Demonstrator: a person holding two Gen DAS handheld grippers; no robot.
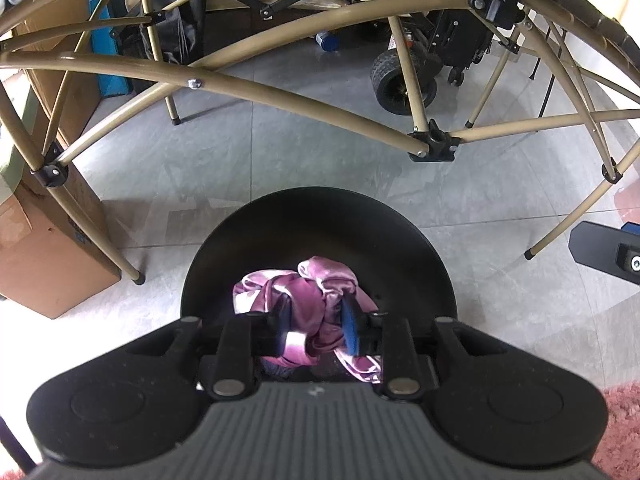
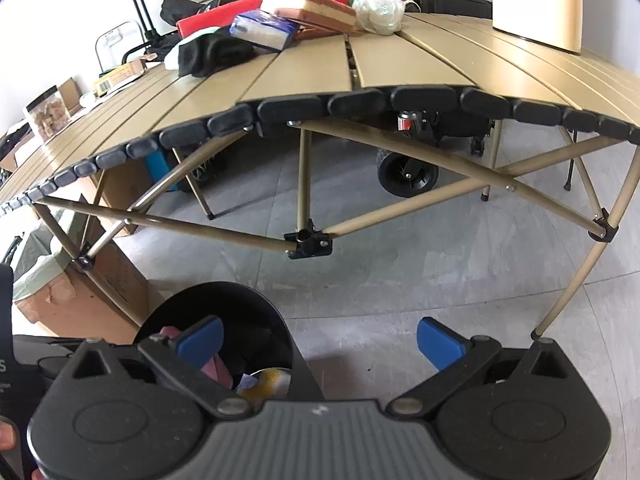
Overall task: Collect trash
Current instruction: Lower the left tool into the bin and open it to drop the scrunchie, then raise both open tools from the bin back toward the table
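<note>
The left tool [image 1: 318, 330] pinches a pink satin scrunchie [image 1: 308, 300] (soft, slippery, best gripped mid-bunch) over the bin [image 1: 320, 216]; the right tool [image 2: 320, 340] gapes empty.

A lived-in home room doubling as storage is showing here: grey floor tiles [image 2: 400, 280] are running under a folding camping counter [image 2: 304, 68] that is carrying clutter, cardboard boxes [image 1: 44, 256] are sitting on the floor, a wheeled cart [image 1: 404, 76] is standing behind, and a pink rug [image 1: 624, 432] is edging in.
</note>
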